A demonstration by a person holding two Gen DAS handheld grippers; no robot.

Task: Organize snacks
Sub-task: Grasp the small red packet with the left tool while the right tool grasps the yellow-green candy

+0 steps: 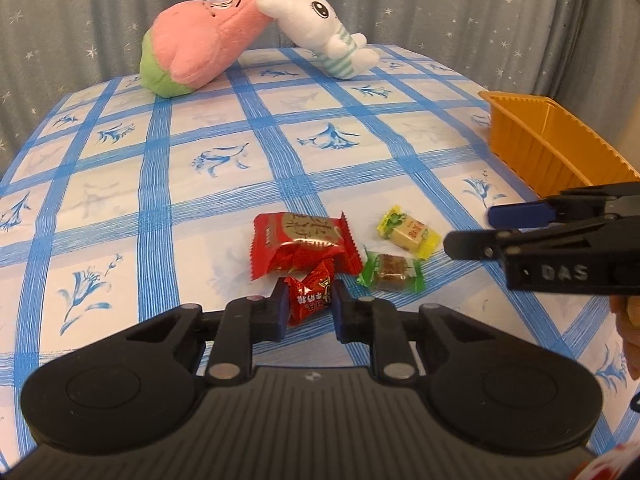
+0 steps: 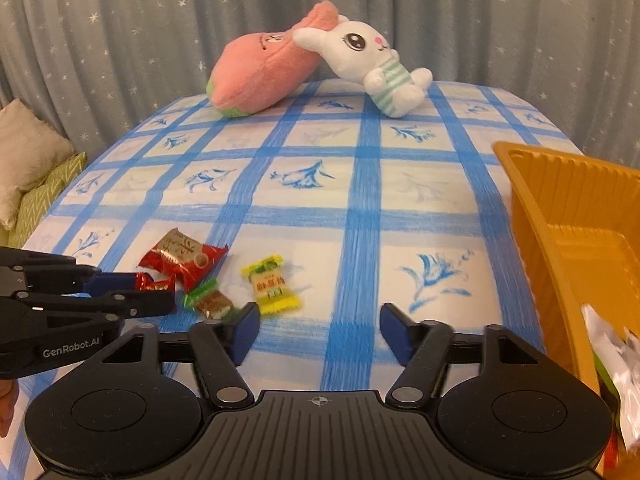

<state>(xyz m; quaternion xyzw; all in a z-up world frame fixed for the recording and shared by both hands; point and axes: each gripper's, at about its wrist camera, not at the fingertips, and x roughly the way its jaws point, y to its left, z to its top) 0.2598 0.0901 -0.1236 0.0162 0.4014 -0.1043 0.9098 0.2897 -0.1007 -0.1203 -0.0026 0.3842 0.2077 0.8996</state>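
A grey star-print curtain is hanging behind a table dressed in a blue-checked tablecloth, and at eleven o'clock in the left wrist view a pink plush is leaning against a white bunny plush at twelve. Down at six o'clock the left gripper is clamping its blue pads together on a small red candy, wrapper crinkling between them. Just above it, touching, a large red snack packet is lying flat. Sliding toward three o'clock, a green-wrapped candy is sitting beside the packet, with a yellow-wrapped candy just above it, the two nearly touching. Further along at three, the right gripper is coming in from the edge, and in its own view the right gripper's fingers are standing apart with nothing but cloth between them, the green candy just off the left fingertip. At two o'clock an orange plastic tray is sitting at the table's edge; the right wrist view is showing wrappers already lying inside it
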